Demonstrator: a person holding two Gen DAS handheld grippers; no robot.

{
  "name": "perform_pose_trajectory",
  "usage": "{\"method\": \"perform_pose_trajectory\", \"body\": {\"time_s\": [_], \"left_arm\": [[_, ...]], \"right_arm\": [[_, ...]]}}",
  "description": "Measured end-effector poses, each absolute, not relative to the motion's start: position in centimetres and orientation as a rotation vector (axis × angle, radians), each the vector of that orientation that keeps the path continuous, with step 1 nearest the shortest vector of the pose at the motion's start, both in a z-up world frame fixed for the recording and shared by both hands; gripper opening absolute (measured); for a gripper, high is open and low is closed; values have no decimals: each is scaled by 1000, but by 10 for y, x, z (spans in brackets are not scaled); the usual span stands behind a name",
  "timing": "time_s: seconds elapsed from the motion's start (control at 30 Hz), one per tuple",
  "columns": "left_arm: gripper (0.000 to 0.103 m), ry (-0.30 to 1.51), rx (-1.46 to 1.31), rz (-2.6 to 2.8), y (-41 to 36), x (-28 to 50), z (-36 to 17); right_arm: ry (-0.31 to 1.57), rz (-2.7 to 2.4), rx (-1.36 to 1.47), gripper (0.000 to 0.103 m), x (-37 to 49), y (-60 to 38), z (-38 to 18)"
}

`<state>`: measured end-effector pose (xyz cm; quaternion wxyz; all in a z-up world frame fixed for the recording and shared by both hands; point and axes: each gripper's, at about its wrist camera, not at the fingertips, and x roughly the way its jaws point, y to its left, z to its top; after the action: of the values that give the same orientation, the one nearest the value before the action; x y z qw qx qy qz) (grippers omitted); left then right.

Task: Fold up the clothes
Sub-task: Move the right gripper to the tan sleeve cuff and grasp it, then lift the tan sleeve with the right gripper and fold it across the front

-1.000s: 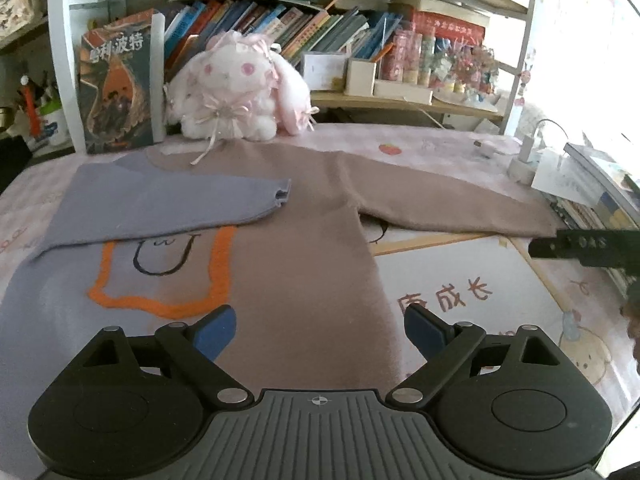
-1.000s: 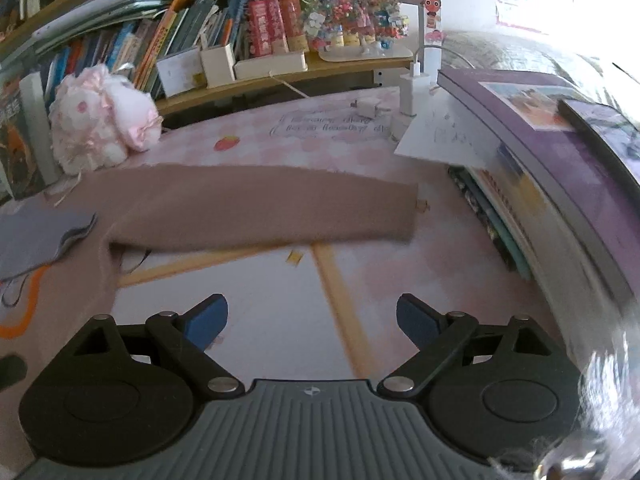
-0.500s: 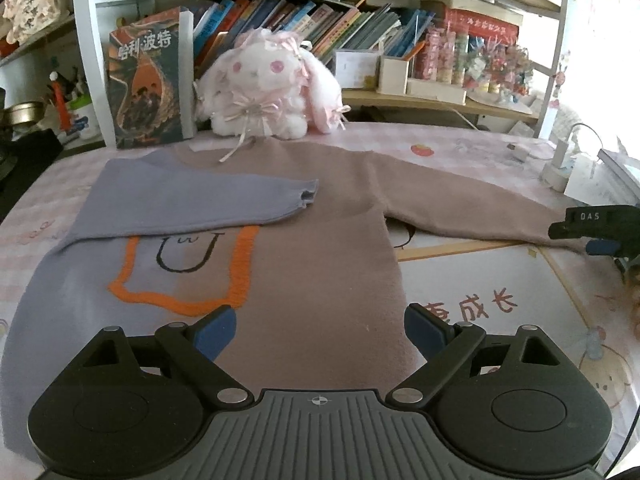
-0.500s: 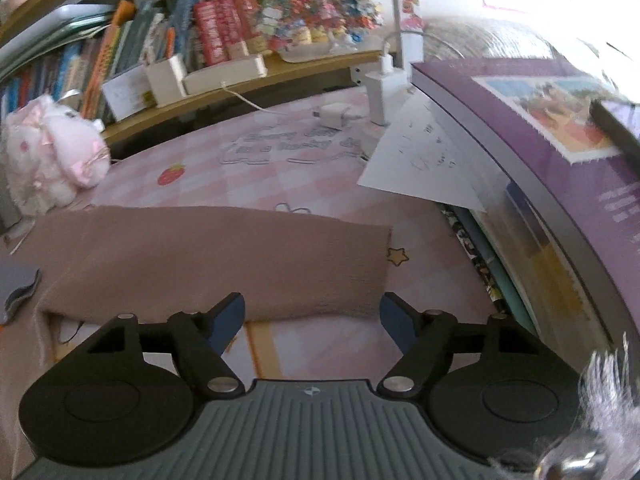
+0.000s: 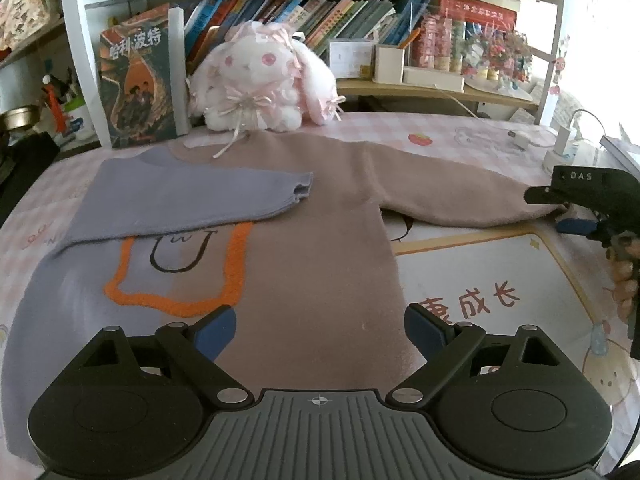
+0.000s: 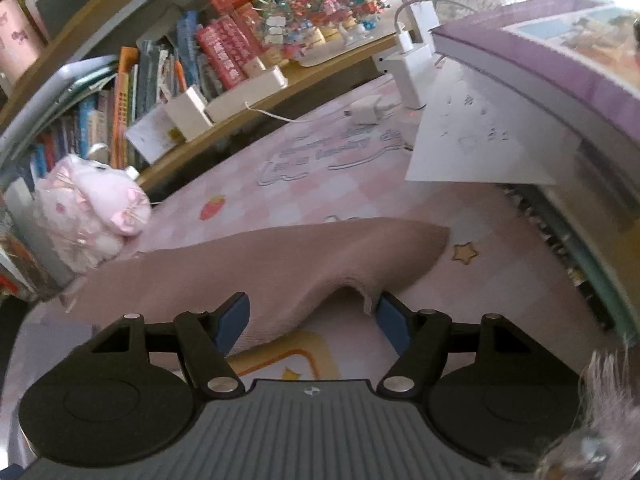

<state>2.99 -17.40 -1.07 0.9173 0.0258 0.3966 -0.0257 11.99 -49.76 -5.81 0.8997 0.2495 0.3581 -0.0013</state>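
Sweater (image 5: 312, 264) spread flat on the tabletop (image 5: 500, 280), lilac sleeve (image 5: 192, 200) folded across it.
My right claw (image 6: 312, 312) gaped astride the brown sleeve's (image 6: 280, 264) cuff edge; my left claw (image 5: 320, 328) hung open over the hem, bare mat rightward.

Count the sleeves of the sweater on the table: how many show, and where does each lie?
2. The grey-blue sleeve lies folded across the sweater's chest. The brown sleeve stretches out sideways, its cuff between the open fingers of the right tool. None seems hidden.
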Motion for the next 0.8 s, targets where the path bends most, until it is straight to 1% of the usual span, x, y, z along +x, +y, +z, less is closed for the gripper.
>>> {"method": "perform_pose_trajectory", "body": {"time_s": [0.23,0.33,0.4,0.53,0.63,0.67,0.7,0.77,0.8], "left_arm": [[93,812,53,-45,-176,31,-10],[93,811,51,-38,-173,31,-9],[93,810,46,-30,-171,30,-9],[93,814,18,-8,-164,32,-9],[93,816,5,0,-161,32,-9],[93,815,5,-1,-161,32,-9],[93,814,6,-1,-161,31,-9],[93,809,9,-5,-162,30,-9],[93,807,11,-7,-162,30,-8]], "right_arm": [[773,116,540,69,128,-478,-59],[762,72,522,64,130,-481,-59],[759,38,520,57,131,-486,-59],[769,-17,539,51,133,-499,-60],[783,-46,558,40,135,-506,-60],[787,-55,565,33,136,-508,-61],[791,-64,571,22,137,-510,-61],[802,-74,585,9,138,-512,-62],[799,-71,584,6,138,-511,-61]]}}
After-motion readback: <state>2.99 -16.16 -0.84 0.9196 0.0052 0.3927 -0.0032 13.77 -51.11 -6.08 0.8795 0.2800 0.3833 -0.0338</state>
